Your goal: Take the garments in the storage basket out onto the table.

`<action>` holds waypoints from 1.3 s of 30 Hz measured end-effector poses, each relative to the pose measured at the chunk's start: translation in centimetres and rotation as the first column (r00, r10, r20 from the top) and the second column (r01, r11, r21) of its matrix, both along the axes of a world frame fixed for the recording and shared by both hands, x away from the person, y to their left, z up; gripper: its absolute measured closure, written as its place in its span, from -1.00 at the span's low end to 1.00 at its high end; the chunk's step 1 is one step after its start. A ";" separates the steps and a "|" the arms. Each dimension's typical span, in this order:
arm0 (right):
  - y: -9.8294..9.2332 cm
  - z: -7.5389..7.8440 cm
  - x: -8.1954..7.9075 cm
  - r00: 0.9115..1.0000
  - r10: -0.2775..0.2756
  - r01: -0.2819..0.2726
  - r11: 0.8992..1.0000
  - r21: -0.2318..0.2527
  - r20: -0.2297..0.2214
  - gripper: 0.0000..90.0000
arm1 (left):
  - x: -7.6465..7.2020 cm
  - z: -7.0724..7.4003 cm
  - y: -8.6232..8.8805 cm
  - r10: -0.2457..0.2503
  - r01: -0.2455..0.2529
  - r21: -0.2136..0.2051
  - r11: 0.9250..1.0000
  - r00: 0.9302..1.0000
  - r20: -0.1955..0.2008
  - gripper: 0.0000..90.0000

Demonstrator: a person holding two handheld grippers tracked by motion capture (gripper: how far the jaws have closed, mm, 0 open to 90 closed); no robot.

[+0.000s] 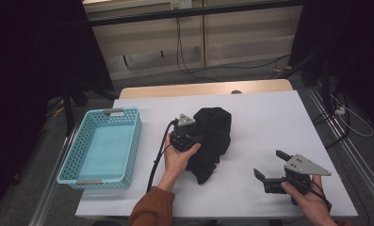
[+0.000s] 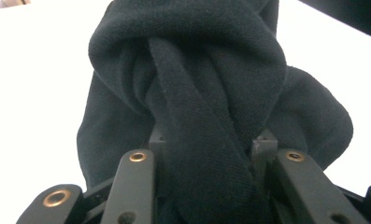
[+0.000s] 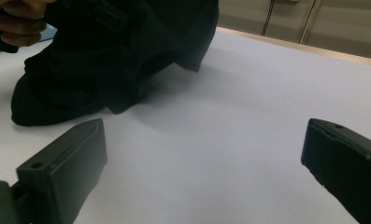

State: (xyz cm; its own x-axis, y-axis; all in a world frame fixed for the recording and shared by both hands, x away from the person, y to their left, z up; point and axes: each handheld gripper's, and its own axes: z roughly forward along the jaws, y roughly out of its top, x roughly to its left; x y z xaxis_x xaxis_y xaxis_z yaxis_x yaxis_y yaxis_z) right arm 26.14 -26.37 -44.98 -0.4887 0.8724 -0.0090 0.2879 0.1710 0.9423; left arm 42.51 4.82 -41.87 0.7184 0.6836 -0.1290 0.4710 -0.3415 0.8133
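Black cloth (image 1: 212, 136) mid-table, clamped in left hand-held gripper (image 2: 211, 154); basket (image 1: 128, 150) near.

1 black cloth (image 1: 212, 139), 1 blue basket (image 1: 131, 155), 2 hand-held grippers.

left gripper (image 1: 197, 137) jaws: hidden in the high view under the black cloth (image 1: 212, 141)
jaw tips, left gripper view: buried in a thick fold of the cloth (image 2: 206, 154); pad contact can't be made out
cloth, right gripper view: cut off by the top edge (image 3: 103, 60)
person's left hand (image 3: 12, 21): only fingers show at the top left corner
right gripper (image 1: 274, 170) jaws, right gripper view: bases cut off by the bottom edge
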 end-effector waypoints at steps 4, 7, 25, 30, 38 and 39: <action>0.0 0.0 0.0 1.000 0.000 0.000 1.000 0.000 0.001 -1.00 | 0.1 -0.4 -0.3 -0.017 0.018 0.018 1.000 1.000 -0.009 0.42; 0.0 0.0 0.0 1.000 0.001 -0.001 1.000 -0.002 0.001 -1.00 | 0.2 -0.8 -0.6 -0.007 0.008 0.031 0.999 1.000 -0.030 0.41; 0.0 0.0 -0.1 1.000 0.000 0.000 1.000 -0.002 0.003 -1.00 | 0.8 -3.3 -1.7 -0.015 0.023 0.119 0.993 0.998 -0.068 0.36; 0.1 0.0 -0.1 1.000 0.001 -0.001 1.000 -0.003 0.002 -1.00 | 1.0 -3.5 -1.8 -0.024 0.030 0.131 0.991 0.998 -0.052 0.36; 0.1 0.0 -0.1 1.000 0.000 0.000 1.000 -0.004 0.001 -1.00 | 1.2 -3.6 -2.1 -0.031 0.036 0.144 0.989 0.999 -0.033 0.29; 0.1 0.0 0.0 1.000 0.000 0.000 1.000 -0.003 0.002 -1.00 | 1.2 -3.7 -2.1 -0.038 0.043 0.143 0.989 0.999 -0.032 0.27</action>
